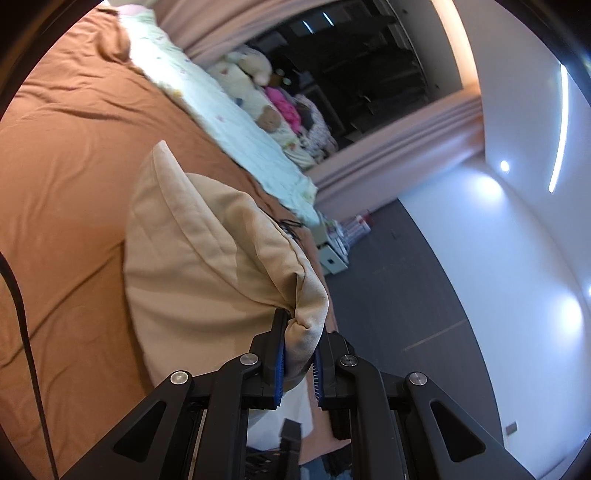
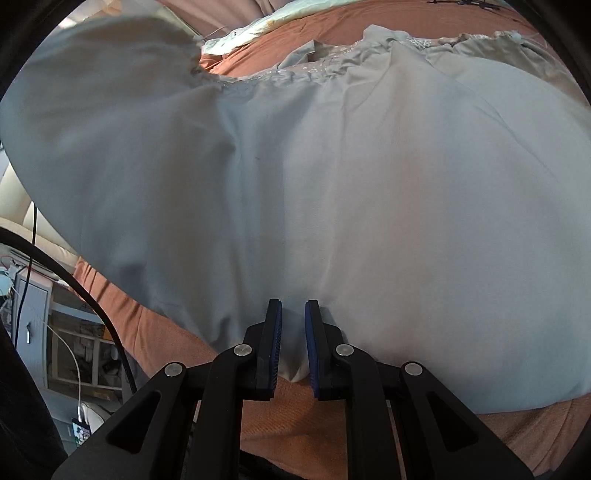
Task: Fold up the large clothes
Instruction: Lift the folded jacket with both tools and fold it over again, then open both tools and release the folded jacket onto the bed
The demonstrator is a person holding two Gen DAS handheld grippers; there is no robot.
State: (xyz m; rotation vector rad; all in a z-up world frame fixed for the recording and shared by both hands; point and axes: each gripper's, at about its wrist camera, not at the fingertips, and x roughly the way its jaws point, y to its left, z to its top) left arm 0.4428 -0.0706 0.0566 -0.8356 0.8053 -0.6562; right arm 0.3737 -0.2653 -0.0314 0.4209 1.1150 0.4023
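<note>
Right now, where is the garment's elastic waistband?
In the right wrist view, the gathered waistband runs across the top, at the garment's far edge, against the orange bedsheet.

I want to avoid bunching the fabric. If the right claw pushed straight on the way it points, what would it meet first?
More of the pale garment it already pinches; the right claw points across it. Depth beyond is unclear.

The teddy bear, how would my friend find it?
Start at the big orange bed. Along its far edge lies a pale quilt heaped with soft toys. The teddy bear is the small brown one just below the pink cloth; its neighbours are cream.
</note>
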